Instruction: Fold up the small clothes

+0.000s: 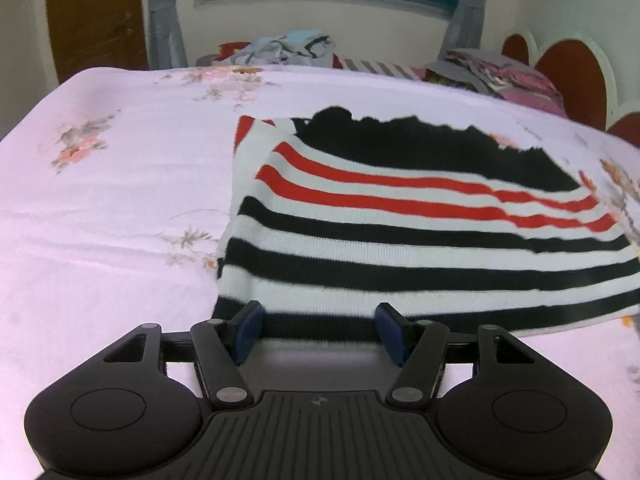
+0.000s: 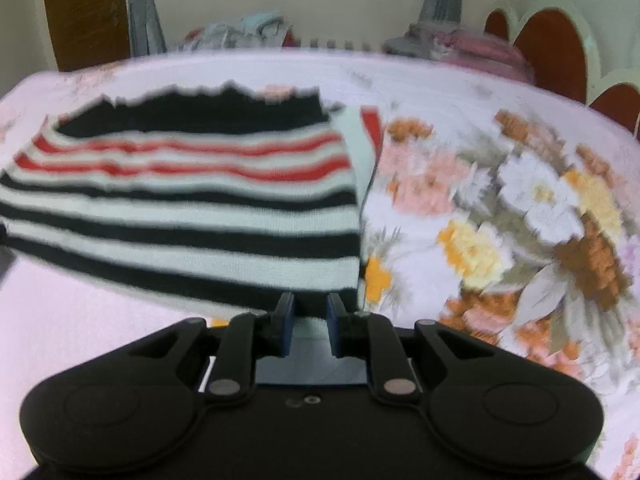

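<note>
A small knit garment with black, white and red stripes lies on the floral bedsheet, folded over so a black layer shows at the far side. My left gripper is open, its blue-padded fingers apart at the garment's near left hem, and the hem edge runs between them. In the right wrist view the same garment appears blurred. My right gripper stands at the garment's near right corner, its fingers a narrow gap apart with the black hem in front of them.
A heap of clothes and a pile of folded fabric lie at the bed's far edge. A scalloped brown headboard is at the right. A wooden door and window stand behind.
</note>
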Motion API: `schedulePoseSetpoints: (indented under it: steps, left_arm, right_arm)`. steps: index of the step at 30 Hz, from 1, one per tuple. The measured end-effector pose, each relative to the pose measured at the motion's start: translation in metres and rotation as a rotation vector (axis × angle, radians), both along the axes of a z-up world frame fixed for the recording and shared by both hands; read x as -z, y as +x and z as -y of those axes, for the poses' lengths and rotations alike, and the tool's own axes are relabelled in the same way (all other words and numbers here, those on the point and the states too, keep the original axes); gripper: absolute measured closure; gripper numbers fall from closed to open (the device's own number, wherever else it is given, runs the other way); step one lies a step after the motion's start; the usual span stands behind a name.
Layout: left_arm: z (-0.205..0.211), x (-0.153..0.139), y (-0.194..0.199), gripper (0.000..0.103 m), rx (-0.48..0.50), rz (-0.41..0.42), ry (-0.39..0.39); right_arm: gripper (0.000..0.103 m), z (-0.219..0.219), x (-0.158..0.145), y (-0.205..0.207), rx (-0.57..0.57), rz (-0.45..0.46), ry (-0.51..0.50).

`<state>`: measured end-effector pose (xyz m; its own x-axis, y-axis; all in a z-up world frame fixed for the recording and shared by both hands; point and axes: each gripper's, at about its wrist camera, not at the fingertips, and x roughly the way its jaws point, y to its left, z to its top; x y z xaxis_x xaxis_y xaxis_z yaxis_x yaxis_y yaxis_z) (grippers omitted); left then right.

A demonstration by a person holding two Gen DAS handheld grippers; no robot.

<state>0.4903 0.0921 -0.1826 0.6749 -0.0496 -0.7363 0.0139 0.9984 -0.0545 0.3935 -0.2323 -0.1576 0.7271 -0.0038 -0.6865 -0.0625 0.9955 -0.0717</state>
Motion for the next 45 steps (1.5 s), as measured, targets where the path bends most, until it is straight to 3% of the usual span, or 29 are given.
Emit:
schedulePoseSetpoints:
  steps: [3, 6, 8, 13, 16, 25, 27, 28, 29, 34, 36, 38, 40, 45]
  left_arm:
    - [-0.013, -0.001, -0.022, 0.041, -0.054, 0.021, -0.088]
    - [-0.030, 0.012, -0.035, 0.041, -0.132, 0.003, -0.277]
    - [-0.041, 0.024, -0.037, 0.041, -0.203, -0.009, -0.413]
    - [-0.059, 0.048, -0.030, 0.041, -0.369, 0.038, -0.662]
    - [-0.063, 0.059, -0.021, 0.041, -0.413, 0.071, -0.731]
    - [-0.068, 0.066, 0.015, 0.042, -0.440, 0.115, -0.774]
    - [-0.069, 0.065, 0.024, 0.055, -0.456, 0.107, -0.760]
    - [-0.070, 0.066, 0.029, 0.069, -0.469, 0.098, -0.753]
    - [-0.073, 0.068, 0.032, 0.076, -0.477, 0.092, -0.756]
    - [-0.076, 0.066, 0.031, 0.085, -0.477, 0.103, -0.791]
    - [-0.074, 0.052, 0.023, 0.086, -0.446, 0.170, -0.798]
    - [-0.071, 0.054, 0.028, 0.086, -0.449, 0.140, -0.761]
    - [-0.075, 0.066, 0.033, 0.086, -0.481, 0.088, -0.777]
    - [-0.059, 0.046, 0.034, 0.086, -0.454, 0.134, -0.731]
  right_arm:
    - [0.085, -0.002, -0.012, -0.018, -0.045, 0.031, 0.014]
    - [0.089, 0.006, -0.012, -0.023, -0.037, 0.022, 0.110]
    - [0.098, 0.008, -0.010, -0.021, -0.031, 0.007, 0.168]
    - [0.099, -0.010, -0.009, -0.008, -0.055, -0.011, 0.207]
    - [0.099, -0.019, -0.011, 0.011, -0.057, -0.028, 0.252]
    - [0.099, -0.064, -0.007, 0.088, -0.092, -0.073, 0.312]
    - [0.099, -0.078, -0.002, 0.102, -0.104, -0.090, 0.310]
    - [0.099, -0.084, 0.001, 0.108, -0.108, -0.096, 0.310]
    - [0.099, -0.090, 0.003, 0.114, -0.114, -0.102, 0.311]
    - [0.099, -0.111, 0.011, 0.129, -0.135, -0.127, 0.304]
    - [0.099, -0.115, 0.021, 0.134, -0.126, -0.177, 0.260]
    - [0.103, -0.112, 0.031, 0.134, -0.122, -0.184, 0.263]
    - [0.103, -0.107, 0.031, 0.134, -0.122, -0.188, 0.287]
    - [0.103, -0.105, 0.030, 0.137, -0.157, -0.201, 0.288]
